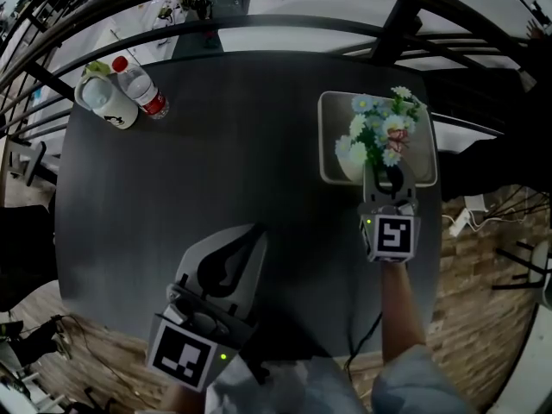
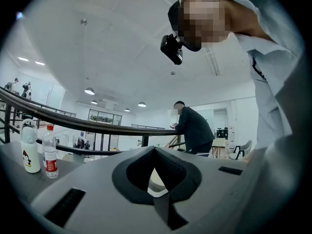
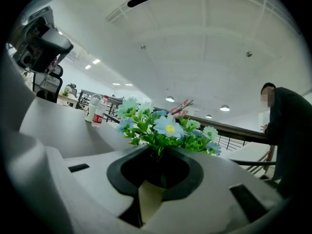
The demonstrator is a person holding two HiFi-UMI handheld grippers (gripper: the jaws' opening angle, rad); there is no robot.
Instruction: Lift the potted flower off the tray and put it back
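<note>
right gripper (image 1: 390, 182) clamps the potted flower (image 1: 379, 136), apparently low over the tray (image 1: 329, 121).

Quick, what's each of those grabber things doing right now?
Left gripper: closed, empty.
Right gripper: closed on the potted flower.

I see the right gripper (image 3: 154, 173) clamped on the potted flower (image 3: 165, 128), its pale pot between the jaws. Two bottles (image 3: 96, 112) stand well apart on the dark table (image 3: 58, 128).

Grey left gripper (image 1: 250, 238) and right gripper (image 1: 390, 185) bear black-white marker cubes (image 1: 183, 357); sleeves (image 1: 407, 379) seemingly pale blue.
</note>
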